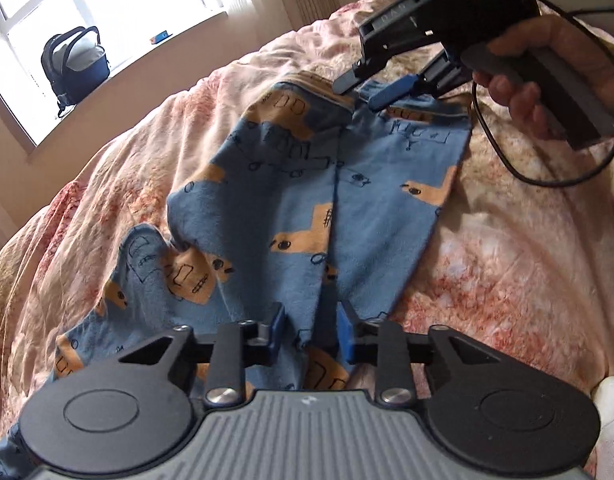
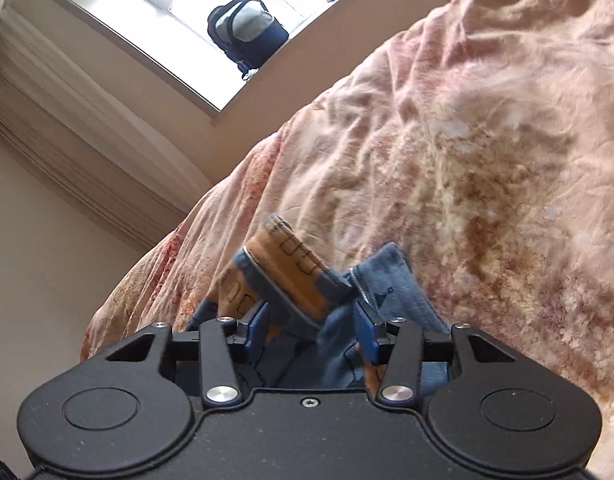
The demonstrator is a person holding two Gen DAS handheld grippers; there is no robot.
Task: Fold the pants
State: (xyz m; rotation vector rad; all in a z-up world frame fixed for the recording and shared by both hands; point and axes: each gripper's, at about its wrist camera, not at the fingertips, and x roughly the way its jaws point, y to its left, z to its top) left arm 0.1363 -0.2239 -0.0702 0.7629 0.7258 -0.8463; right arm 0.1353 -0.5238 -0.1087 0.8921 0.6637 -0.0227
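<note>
Blue pants [image 1: 307,200] with an orange print lie on the bed, one leg folded partly over the other. My left gripper [image 1: 312,330] is open low over the near end of the pants, with cloth between its pads but not pinched. My right gripper [image 1: 357,90] is at the far end of the pants, jaws apart, straddling the waistband edge. In the right wrist view the right gripper [image 2: 313,330] is open, and the rumpled waistband [image 2: 291,276] bunches up between its blue pads [image 2: 367,332].
A pink floral bedspread [image 1: 507,260] covers the bed. A dark backpack [image 1: 77,64] stands on the window sill beyond the bed. A black cable [image 1: 503,160] hangs from the right gripper's handle over the bedspread.
</note>
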